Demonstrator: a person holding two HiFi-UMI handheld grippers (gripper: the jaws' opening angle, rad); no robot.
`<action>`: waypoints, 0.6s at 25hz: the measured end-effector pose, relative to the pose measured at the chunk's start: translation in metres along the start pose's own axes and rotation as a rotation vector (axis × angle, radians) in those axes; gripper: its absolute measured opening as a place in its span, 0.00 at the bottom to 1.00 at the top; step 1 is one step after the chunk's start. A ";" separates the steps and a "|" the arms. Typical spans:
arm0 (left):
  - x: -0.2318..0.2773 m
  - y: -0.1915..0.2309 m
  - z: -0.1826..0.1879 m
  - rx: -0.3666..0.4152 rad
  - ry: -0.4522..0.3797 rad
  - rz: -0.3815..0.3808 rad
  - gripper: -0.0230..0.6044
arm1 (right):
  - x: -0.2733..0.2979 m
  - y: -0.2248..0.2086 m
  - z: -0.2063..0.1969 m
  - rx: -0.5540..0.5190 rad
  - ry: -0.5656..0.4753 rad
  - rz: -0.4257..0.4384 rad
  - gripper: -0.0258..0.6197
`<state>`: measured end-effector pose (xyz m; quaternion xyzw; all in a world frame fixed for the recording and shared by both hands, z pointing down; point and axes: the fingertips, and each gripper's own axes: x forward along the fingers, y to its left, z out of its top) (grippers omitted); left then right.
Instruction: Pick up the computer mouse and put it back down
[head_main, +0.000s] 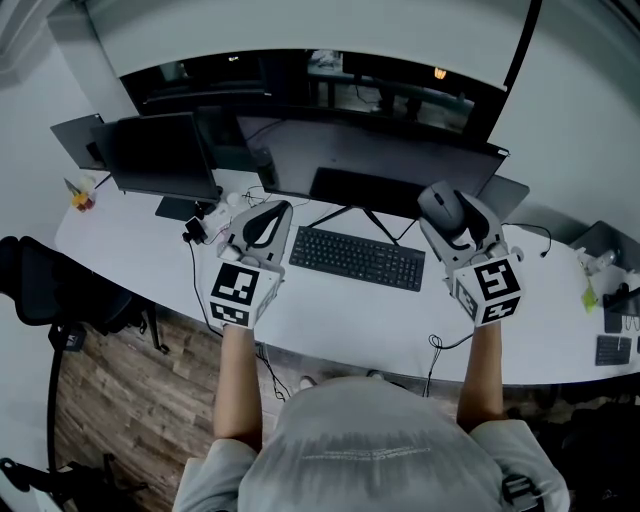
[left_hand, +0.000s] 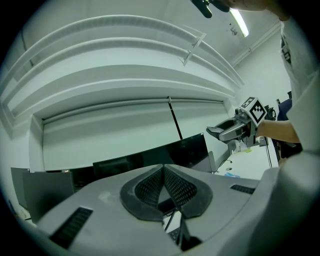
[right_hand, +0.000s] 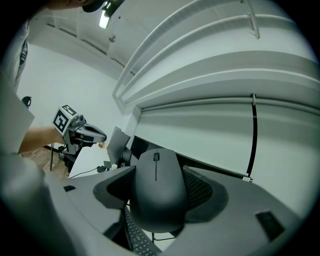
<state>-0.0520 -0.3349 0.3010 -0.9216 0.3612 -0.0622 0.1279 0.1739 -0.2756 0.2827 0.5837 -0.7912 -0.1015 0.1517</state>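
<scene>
as jaws clamp it, mouse (right_hand: 156, 190) matte black

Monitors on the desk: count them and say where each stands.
2. A smaller monitor stands at the left of the desk; a wide monitor stands in the centre, behind the keyboard. Grey panels at either end may be more screens; I cannot tell.
</scene>
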 end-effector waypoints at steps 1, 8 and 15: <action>-0.001 0.000 -0.001 -0.001 0.001 0.001 0.06 | 0.000 0.001 0.000 0.000 0.001 0.000 0.49; -0.006 0.000 -0.004 -0.005 0.007 0.001 0.06 | 0.000 0.006 -0.001 -0.001 0.008 0.005 0.49; -0.011 0.004 -0.008 -0.020 0.013 0.003 0.06 | 0.001 0.014 0.002 0.000 0.008 0.011 0.49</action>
